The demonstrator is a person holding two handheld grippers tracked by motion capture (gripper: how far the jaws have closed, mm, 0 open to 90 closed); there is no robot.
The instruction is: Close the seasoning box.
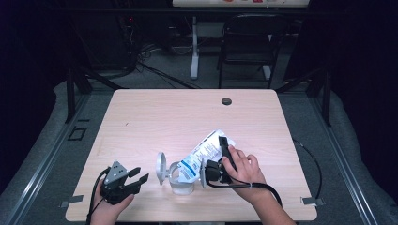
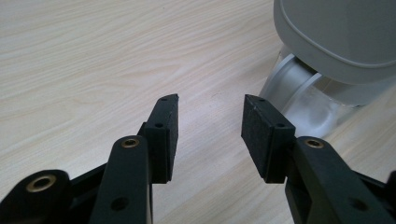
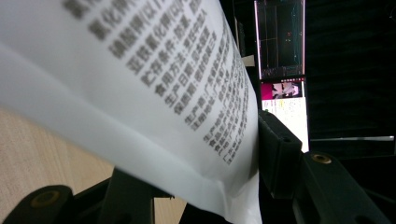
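Observation:
A white bag with a blue label (image 1: 199, 154) hangs tilted, its lower end over a clear plastic container (image 1: 181, 182) near the table's front edge. The container's grey flip lid (image 1: 161, 168) stands open on its left. My right gripper (image 1: 219, 149) is shut on the bag's upper part; in the right gripper view the printed bag (image 3: 140, 84) lies between the jaws, against the right pad (image 3: 275, 149). My left gripper (image 1: 143, 174) rests open to the left of the container, with nothing between its pads (image 2: 163, 128). The container (image 2: 303, 100) and lid (image 2: 336, 37) stand just beyond it.
The wooden table (image 1: 164, 112) has a black grommet hole (image 1: 226, 101) near its far edge. A black cable (image 1: 313, 161) loops off the right side. A dark chair (image 1: 248, 42) and a table leg stand beyond. A lit monitor (image 3: 282, 88) is in the background.

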